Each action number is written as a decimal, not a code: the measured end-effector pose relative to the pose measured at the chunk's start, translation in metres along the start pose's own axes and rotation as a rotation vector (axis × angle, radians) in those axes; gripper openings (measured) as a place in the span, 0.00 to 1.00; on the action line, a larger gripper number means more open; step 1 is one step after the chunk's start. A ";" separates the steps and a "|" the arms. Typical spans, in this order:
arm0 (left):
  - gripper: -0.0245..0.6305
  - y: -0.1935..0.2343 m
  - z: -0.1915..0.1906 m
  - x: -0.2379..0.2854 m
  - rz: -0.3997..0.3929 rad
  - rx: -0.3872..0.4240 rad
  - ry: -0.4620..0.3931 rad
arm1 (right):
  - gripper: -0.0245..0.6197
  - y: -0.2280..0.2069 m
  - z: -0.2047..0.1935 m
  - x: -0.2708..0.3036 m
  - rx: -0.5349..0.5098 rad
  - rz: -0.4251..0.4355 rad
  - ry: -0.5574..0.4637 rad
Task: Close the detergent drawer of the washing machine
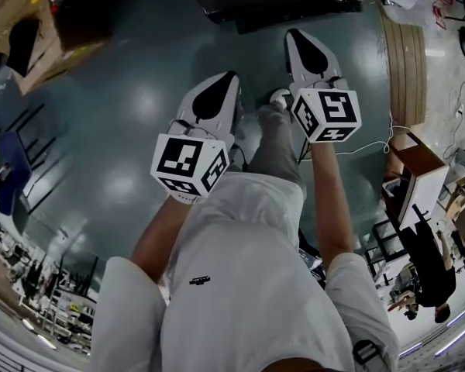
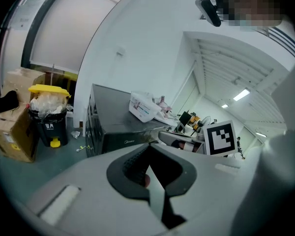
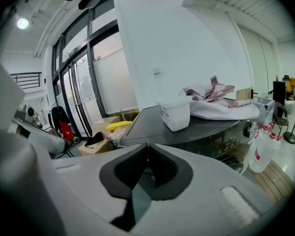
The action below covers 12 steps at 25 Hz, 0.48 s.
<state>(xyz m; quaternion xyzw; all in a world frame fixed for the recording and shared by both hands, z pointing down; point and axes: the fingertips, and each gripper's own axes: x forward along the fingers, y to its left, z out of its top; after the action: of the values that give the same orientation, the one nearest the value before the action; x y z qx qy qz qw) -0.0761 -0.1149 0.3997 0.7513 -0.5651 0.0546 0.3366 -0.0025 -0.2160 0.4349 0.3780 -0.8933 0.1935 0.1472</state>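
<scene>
The dark grey washing machine (image 1: pixel 279 2) stands at the top of the head view, some way ahead of both grippers. It also shows in the left gripper view (image 2: pixel 118 127) and the right gripper view (image 3: pixel 196 129), with a white tub (image 3: pixel 175 114) and crumpled cloth (image 3: pixel 216 100) on its top. A knob (image 3: pixel 249 128) shows on its front panel; I cannot make out the detergent drawer. My left gripper (image 1: pixel 229 77) and right gripper (image 1: pixel 293 34) hang over the floor, both shut on nothing, well short of the machine.
A yellow-lidded bin (image 2: pixel 49 117) and a cardboard box (image 2: pixel 12 132) stand left of the machine. A spray bottle (image 3: pixel 263 151) and a wooden slatted platform (image 1: pixel 407 60) lie to its right. The person's legs (image 1: pixel 248 270) fill the lower head view. Another person (image 1: pixel 430 262) stands far right.
</scene>
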 end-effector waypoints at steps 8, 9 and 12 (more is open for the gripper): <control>0.06 -0.012 0.026 -0.021 -0.025 0.026 -0.053 | 0.05 0.009 0.035 -0.045 -0.015 -0.043 -0.060; 0.06 -0.014 0.031 -0.023 -0.028 0.031 -0.063 | 0.05 0.010 0.039 -0.051 -0.020 -0.048 -0.065; 0.06 -0.022 0.043 -0.029 -0.043 0.043 -0.094 | 0.05 0.013 0.052 -0.068 -0.031 -0.067 -0.089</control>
<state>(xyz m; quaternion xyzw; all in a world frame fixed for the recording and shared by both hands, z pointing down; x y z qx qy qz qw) -0.0803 -0.1128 0.3433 0.7719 -0.5627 0.0243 0.2948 0.0280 -0.1895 0.3580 0.4138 -0.8886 0.1578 0.1197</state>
